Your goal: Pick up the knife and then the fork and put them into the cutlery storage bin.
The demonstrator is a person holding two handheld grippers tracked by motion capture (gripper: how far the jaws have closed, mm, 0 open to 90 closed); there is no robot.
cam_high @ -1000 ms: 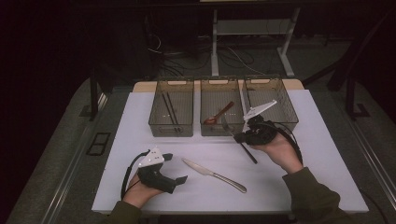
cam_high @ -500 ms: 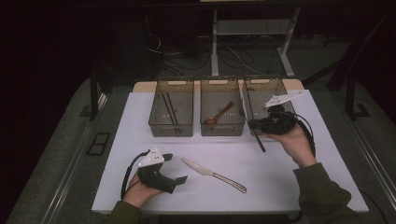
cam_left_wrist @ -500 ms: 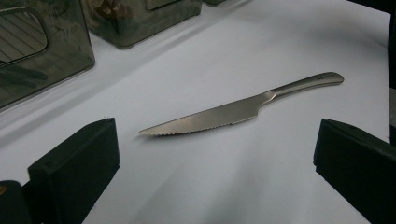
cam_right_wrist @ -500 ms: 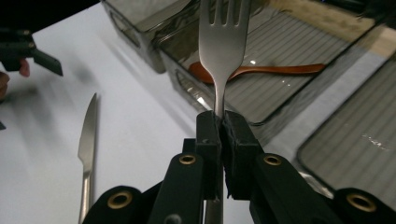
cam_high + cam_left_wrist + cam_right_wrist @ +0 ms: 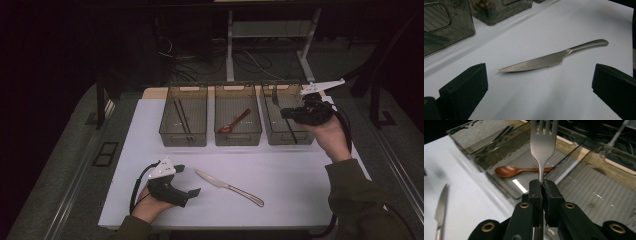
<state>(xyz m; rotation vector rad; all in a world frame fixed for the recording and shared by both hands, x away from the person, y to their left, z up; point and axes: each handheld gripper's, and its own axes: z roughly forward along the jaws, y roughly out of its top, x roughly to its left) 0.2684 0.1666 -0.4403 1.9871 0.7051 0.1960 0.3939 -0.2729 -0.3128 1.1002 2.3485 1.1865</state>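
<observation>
My right gripper (image 5: 286, 113) (image 5: 541, 187) is shut on the handle of a steel fork (image 5: 275, 98) (image 5: 543, 143), held above the right-hand clear bin (image 5: 292, 142), tines pointing away. A steel knife (image 5: 228, 186) (image 5: 549, 61) lies flat on the white table near the front. My left gripper (image 5: 189, 180) (image 5: 540, 75) rests on the table just left of the knife, jaws open wide and facing the blade, with nothing between them. A brown wooden spoon (image 5: 235, 121) (image 5: 516, 170) lies in the middle bin (image 5: 238, 142).
Three clear bins stand in a row at the back of the white table (image 5: 300, 170). The left bin (image 5: 183, 143) holds dark chopsticks (image 5: 181, 117). A person's hands and dark sleeves enter from the bottom. Beyond the table are dark floor, cables and a stand.
My right gripper has carried the fork up and back to the right, from in front of the bins to above the right bin. The left gripper and the knife have stayed put.
</observation>
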